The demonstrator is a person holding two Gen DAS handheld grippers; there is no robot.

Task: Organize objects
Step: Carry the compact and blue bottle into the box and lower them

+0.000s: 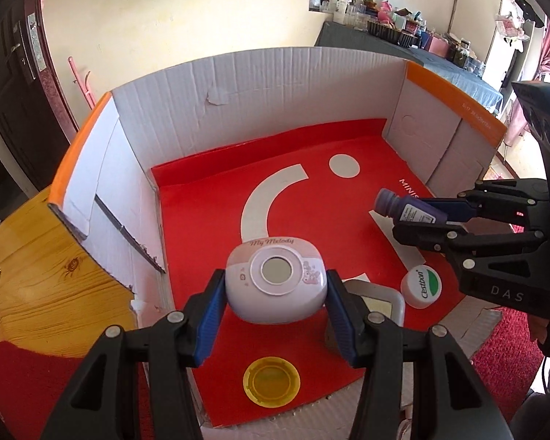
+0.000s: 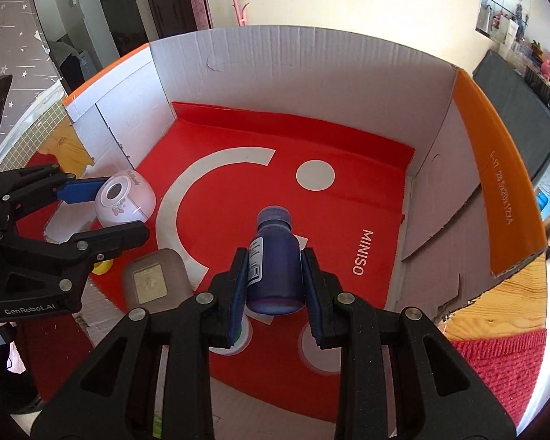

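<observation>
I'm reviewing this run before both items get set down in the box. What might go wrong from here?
The left claw grips the rounded My Melody case only at its sides, so it might slip. The gray case and yellow lid lie right beneath. The right claw holds the purple bottle tilted above the Cestbon jar.

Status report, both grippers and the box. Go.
Left gripper shut on pink My Melody case. Right gripper shut on purple bottle. Both over cardboard box. Grey tin, white jar below.
</observation>
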